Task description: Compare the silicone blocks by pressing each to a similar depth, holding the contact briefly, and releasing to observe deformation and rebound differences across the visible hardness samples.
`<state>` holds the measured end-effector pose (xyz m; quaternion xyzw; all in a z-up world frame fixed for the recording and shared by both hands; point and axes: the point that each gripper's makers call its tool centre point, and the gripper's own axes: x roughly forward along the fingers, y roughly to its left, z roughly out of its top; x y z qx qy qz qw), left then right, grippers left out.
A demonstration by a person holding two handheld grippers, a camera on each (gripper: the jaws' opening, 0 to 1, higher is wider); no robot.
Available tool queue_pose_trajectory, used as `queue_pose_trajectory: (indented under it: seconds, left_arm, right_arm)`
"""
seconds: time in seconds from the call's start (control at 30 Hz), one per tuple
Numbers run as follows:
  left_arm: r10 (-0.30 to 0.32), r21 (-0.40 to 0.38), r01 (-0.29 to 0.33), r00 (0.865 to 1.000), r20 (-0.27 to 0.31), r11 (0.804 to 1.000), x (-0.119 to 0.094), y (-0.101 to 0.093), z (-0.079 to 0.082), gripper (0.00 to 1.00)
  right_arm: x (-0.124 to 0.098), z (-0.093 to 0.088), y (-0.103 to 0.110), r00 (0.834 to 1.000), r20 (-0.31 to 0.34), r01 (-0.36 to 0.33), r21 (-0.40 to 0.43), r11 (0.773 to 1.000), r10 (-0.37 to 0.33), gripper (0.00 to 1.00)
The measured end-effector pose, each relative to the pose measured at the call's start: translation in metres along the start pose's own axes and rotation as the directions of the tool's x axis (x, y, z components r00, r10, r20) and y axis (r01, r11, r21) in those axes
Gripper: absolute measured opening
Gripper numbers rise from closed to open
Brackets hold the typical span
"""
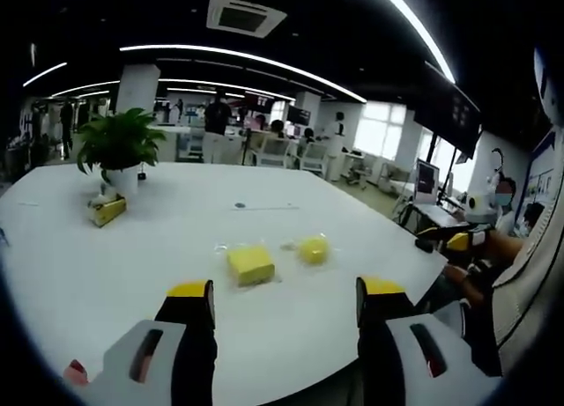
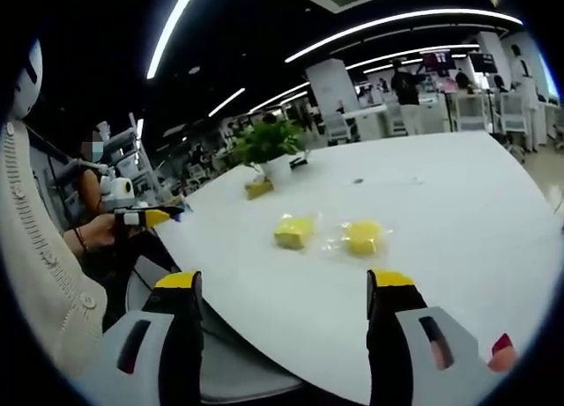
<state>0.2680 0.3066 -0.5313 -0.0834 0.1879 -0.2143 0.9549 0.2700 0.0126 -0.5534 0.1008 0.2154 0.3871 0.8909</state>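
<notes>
Left tool (image 1: 285, 302) raised above the near edge of the white table (image 1: 132, 247), jaws spread wide, nothing between them. Just ahead of it and a little left of centre, a yellow square block (image 1: 250, 264) in clear wrap, flat on the table; just beyond and to the right, a yellow round block (image 1: 313, 249), also wrapped, close beside the first but apart from it. Farther off to the left, a potted plant (image 1: 119, 146) with a small yellow box (image 1: 107, 210) at its foot. At the right edge, a person's hand holding the other yellow-tipped tool (image 1: 458, 240).

Right tool (image 2: 285, 298) likewise hanging over the table (image 2: 458, 212) edge, jaws wide apart and empty. Ahead of it, between the jaw lines, the square block (image 2: 295, 232) to the left and the round block (image 2: 364, 237) to the right. Beyond those, the plant (image 2: 267, 146). Far left, another person seated, and a knitted sleeve (image 2: 35, 256) close to the lens.
</notes>
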Motion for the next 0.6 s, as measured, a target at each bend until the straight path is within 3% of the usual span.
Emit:
queue_pose_trajectory:
  seconds: [0.6]
  left_arm:
    - [0.009, 0.009, -0.009, 1.000, 0.011, 1.000, -0.0078, -0.0029, -0.0010, 0.61]
  right_arm:
    - [0.0000, 0.0004, 0.0014, 1.000, -0.002, -0.016, -0.009, 1.000, 0.016, 0.71]
